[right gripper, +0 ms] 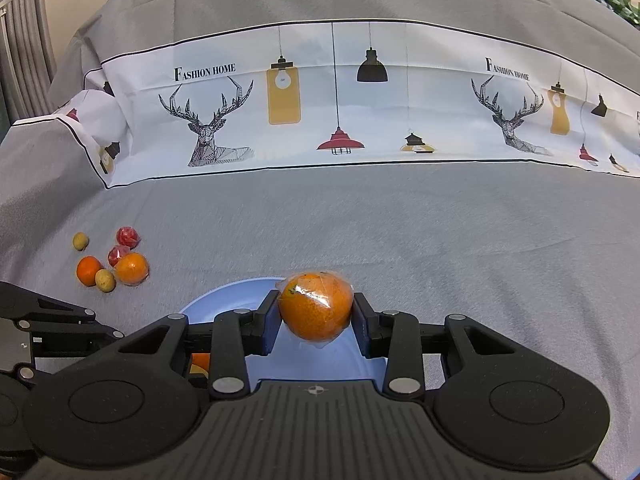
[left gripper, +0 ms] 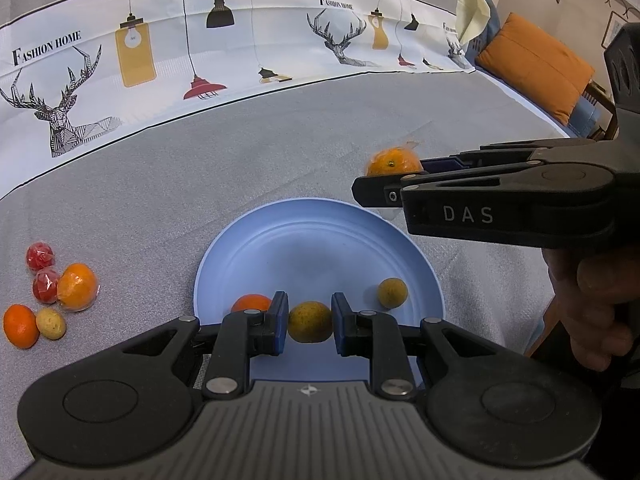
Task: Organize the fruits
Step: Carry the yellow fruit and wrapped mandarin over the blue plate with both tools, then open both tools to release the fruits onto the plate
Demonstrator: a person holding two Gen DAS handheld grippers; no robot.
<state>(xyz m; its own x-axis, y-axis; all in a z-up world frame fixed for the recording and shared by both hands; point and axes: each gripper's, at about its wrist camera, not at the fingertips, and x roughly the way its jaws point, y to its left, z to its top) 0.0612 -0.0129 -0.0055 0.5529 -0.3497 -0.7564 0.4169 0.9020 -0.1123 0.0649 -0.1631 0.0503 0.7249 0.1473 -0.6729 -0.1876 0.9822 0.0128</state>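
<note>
A blue plate [left gripper: 320, 240] lies on the grey cloth. On it sit an orange fruit [left gripper: 252, 303] and a small yellow-green fruit [left gripper: 393, 292]. My left gripper [left gripper: 310, 322] has its pads on both sides of a yellow-green fruit [left gripper: 310, 322] over the plate's near part. My right gripper [right gripper: 316, 314] is shut on a plastic-wrapped orange [right gripper: 316, 308] and holds it above the plate's rim [right gripper: 224, 296]. That orange also shows in the left wrist view [left gripper: 394, 162].
Several loose fruits lie on the cloth to the left: two red wrapped ones [left gripper: 40, 256], a wrapped orange [left gripper: 78, 286], a bare orange [left gripper: 20, 326] and a small yellow one [left gripper: 50, 322]. A printed deer-and-lamp cloth band [left gripper: 180, 52] runs behind. An orange cushion [left gripper: 536, 64] is at far right.
</note>
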